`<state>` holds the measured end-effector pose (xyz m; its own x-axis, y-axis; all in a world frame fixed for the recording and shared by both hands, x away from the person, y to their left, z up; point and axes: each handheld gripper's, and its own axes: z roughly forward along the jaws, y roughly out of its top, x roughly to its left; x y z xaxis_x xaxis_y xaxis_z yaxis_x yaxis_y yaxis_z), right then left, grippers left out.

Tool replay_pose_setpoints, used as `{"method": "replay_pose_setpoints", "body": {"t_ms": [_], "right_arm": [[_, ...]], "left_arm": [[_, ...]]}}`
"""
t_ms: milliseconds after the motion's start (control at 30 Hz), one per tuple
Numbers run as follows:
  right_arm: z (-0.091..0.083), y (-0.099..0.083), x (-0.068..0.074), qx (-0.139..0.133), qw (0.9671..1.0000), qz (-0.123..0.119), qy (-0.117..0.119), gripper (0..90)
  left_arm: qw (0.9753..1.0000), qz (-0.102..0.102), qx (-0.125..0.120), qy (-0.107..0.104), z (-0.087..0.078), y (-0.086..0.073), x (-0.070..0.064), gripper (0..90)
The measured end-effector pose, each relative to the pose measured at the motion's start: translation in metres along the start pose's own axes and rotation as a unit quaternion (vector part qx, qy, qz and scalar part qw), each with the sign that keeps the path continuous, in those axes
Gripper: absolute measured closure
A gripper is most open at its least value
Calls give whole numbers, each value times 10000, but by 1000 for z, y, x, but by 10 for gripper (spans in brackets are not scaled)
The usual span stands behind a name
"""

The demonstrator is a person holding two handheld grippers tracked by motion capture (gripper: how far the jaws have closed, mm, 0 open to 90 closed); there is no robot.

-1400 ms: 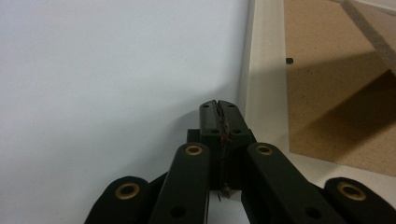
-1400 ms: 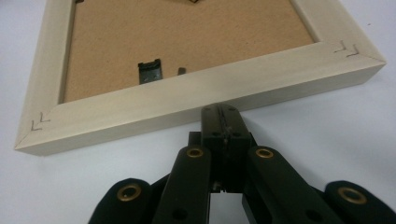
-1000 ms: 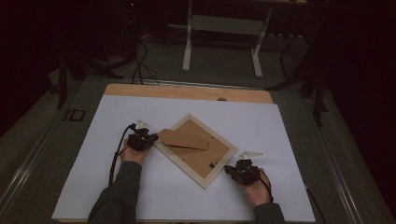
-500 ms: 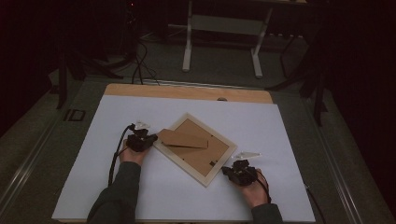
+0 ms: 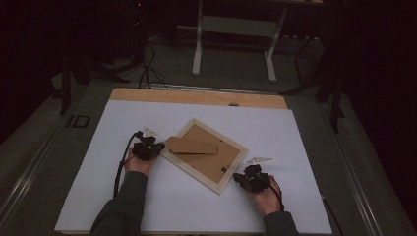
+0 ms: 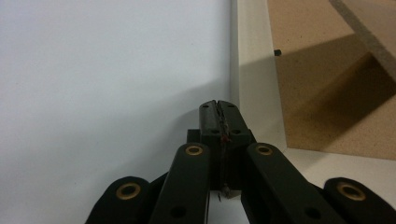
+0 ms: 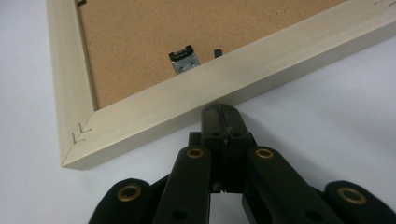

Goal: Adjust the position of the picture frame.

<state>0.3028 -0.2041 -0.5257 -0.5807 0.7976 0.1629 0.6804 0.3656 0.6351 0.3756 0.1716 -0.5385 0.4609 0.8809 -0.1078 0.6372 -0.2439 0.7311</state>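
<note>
Right gripper (image 7: 219,109) sat nearest, jaws clenched on nothing, tips against the outer edge of the picture frame (image 7: 219,77) close to its near corner. Frame lay face down (brown backing up, metal hanger (image 7: 183,59) visible) at mid-table (image 5: 295,128), rotated diagonally. Left gripper (image 6: 218,106) was likewise pressed shut, empty, at the frame's left edge, beside the raised cardboard stand (image 5: 192,146).

Tabletop: a white sheet (image 5: 295,142) is lying under me, covering nearly everything.
Far edge: a strip of bare wood (image 5: 196,96) is showing.
Beyond: a pale metal stand (image 5: 235,29) is standing on dark floor, cables (image 5: 145,73) trailing beside it.
</note>
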Motion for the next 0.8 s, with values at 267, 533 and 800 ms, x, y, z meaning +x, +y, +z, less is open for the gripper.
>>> {"method": "replay_pose_setpoints", "body": {"t_ms": [267,533,800], "right_arm": [[0,0,-1,68,9998,20,184,900],[3,4,-5,14,9999,113,127,900],[7,10,-12,-27,9997,235,90,900]], "left_arm": [[10000,32,-21,-27,-1,-2,0,900],[10000,50,23,10,-6,-5,-1,900],[9999,71,151,9,-13,-9,-3,900]]}}
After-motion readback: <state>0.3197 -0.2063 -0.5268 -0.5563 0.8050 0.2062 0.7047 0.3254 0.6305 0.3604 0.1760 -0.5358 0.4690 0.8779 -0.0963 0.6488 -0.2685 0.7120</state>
